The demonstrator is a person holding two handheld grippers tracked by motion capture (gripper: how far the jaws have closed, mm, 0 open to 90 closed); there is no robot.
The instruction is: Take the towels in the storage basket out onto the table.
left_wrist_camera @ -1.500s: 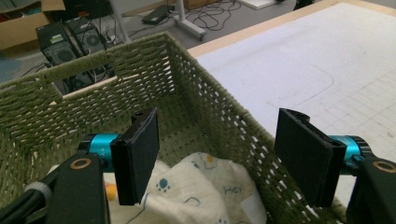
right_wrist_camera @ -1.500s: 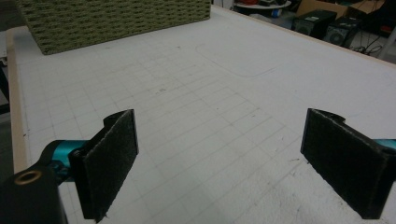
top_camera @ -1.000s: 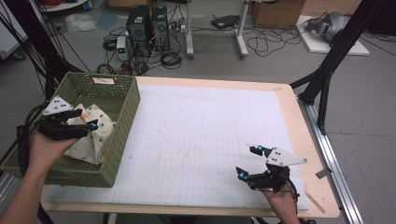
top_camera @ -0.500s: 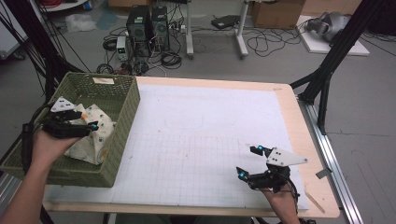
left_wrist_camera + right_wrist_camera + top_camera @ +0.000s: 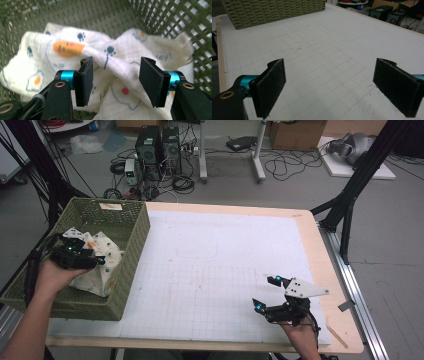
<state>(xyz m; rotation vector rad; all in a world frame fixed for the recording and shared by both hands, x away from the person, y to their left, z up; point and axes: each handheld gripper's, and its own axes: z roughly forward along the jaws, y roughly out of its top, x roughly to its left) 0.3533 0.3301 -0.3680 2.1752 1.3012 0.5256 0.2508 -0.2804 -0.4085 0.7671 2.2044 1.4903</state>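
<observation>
1. The green basket [image 5: 127,270] at the table's left carries a pale label [image 5: 112,206] on its far rim; its writing is too small to read.
2. The cloth [image 5: 75,47], printed with paw marks and eggs, lies in the basket.
3. The left gripper [image 5: 115,75] has just been closing; its half-open jaws straddle a cloth fold, and whether the pads press it I cannot tell.
4. The right gripper [image 5: 337,85], near right, holds its jaws wide over the white mat [image 5: 324,45], gripping nothing.

The left gripper [image 5: 100,260], carried in the person's left hand [image 5: 52,275], has been lowered deeper into the green woven plastic basket [image 5: 131,270] and brought down onto the crumpled white muslin cloth printed with paw marks and fried eggs [image 5: 110,65]. Its jaws have just been closing, and a raised fold of that cloth is now seen between the black pads [image 5: 86,80], not yet pinched from both sides.
</observation>
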